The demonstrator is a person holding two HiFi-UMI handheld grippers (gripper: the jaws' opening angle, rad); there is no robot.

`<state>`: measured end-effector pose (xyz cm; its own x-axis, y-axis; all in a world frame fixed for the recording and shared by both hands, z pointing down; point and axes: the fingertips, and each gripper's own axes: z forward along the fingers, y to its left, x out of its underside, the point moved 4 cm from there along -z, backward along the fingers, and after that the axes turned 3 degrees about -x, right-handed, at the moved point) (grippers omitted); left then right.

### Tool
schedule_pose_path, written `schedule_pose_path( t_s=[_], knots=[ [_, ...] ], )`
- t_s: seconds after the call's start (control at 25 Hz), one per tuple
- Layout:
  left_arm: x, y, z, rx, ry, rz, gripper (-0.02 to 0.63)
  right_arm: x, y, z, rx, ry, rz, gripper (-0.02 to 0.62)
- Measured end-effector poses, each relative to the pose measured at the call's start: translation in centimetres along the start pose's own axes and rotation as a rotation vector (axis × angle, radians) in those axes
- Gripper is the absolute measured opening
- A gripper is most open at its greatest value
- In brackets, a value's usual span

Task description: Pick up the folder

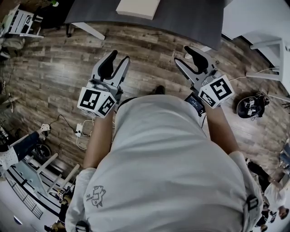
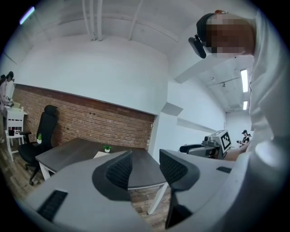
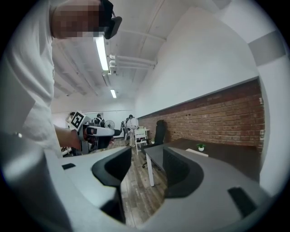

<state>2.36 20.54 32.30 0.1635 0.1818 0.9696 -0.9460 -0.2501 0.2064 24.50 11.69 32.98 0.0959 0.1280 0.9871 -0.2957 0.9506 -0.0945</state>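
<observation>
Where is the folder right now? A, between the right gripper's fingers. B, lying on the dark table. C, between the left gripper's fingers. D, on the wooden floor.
B: the light folder lies flat on the dark table, and the left gripper and right gripper both stand open with nothing between their fingers.

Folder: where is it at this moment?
The folder lies on the dark table, top centre of the head view, near a small potted plant.
</observation>
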Motion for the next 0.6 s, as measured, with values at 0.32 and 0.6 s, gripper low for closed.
schedule_pose_path(
  t_s=[0.32, 0.6],
  knots=[
    [-0.2, -1.3, 2.9, 0.021, 0.021, 0.013, 0.195, 0.2, -2.5, -1.4, 0.010, -0.017, 0.026, 0.230],
    [-0.4, -1.4, 5.1, 0.073, 0.030, 0.023, 0.195, 0.1, -3.5, -2.4, 0.068, -0.029, 0.037, 0.230]
  ],
)
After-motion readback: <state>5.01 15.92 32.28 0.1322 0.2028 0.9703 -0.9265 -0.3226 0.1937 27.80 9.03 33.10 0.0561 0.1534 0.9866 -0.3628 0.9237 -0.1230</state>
